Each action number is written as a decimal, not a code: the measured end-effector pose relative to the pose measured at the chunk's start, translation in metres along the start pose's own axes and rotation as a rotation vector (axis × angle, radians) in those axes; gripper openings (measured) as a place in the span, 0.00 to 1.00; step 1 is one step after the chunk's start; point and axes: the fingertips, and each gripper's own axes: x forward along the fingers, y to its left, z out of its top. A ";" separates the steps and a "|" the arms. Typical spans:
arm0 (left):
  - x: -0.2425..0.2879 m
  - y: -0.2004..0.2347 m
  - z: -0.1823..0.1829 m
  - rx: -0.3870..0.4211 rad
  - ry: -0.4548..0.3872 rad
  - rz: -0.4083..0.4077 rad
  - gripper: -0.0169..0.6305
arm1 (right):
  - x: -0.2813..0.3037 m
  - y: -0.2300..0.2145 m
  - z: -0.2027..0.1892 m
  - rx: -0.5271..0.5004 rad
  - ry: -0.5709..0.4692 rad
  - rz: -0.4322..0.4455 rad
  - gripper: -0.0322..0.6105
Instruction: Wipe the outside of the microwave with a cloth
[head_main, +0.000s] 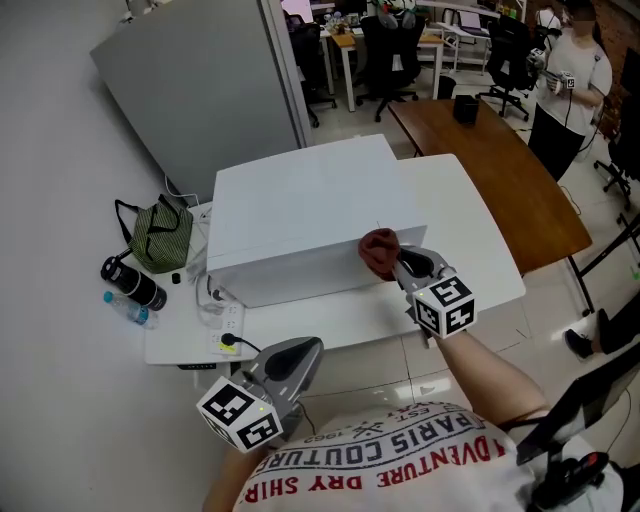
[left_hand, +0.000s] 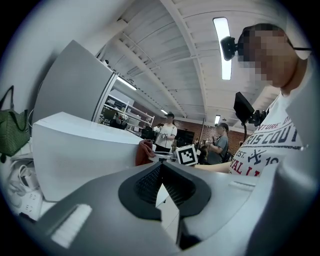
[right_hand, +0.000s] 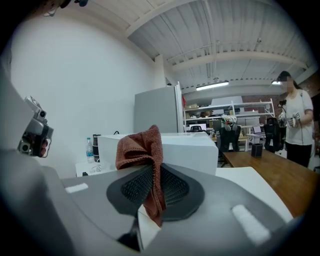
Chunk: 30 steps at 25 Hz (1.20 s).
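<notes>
On the white table (head_main: 470, 225) against the wall stands the microwave (head_main: 310, 210), a plain white box that takes up most of the tabletop. A grey panel (head_main: 200, 80) leans against the wall behind it. A wooden table (head_main: 500, 170) butts against the white table's far right end, and beyond it a person (head_main: 570, 85) in a white top stands among office chairs.

A green bag (head_main: 160, 235) sits to the left of the microwave. In front of the bag are a black flask (head_main: 133, 283) and a water bottle (head_main: 128, 308) lying on its side.

The right gripper (head_main: 398, 262) reaches in from the front right, its jaws clenched on a rust-red cloth (head_main: 378, 252). The right gripper view shows the cloth (right_hand: 142, 147) pinched between the ribbed pads, bunched above them with a tail hanging below. The cloth is at the microwave's front top edge, near its right corner. Whether it actually touches the casing cannot be told.

The left gripper (head_main: 312, 347) is held low, near the person's chest and short of the table's front edge. Its jaws are pressed together with nothing between them. It points towards the microwave's front.

A power strip (head_main: 228, 325) lies on the table's front left part, with a dark plug in it.
</notes>
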 end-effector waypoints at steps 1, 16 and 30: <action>-0.002 0.001 -0.001 -0.003 0.001 0.005 0.03 | 0.000 0.006 0.000 -0.010 -0.004 0.010 0.11; -0.104 0.047 -0.014 -0.063 -0.044 0.204 0.03 | 0.080 0.155 -0.024 -0.017 0.035 0.284 0.11; -0.225 0.087 -0.037 -0.130 -0.098 0.466 0.03 | 0.183 0.274 -0.070 -0.054 0.092 0.418 0.11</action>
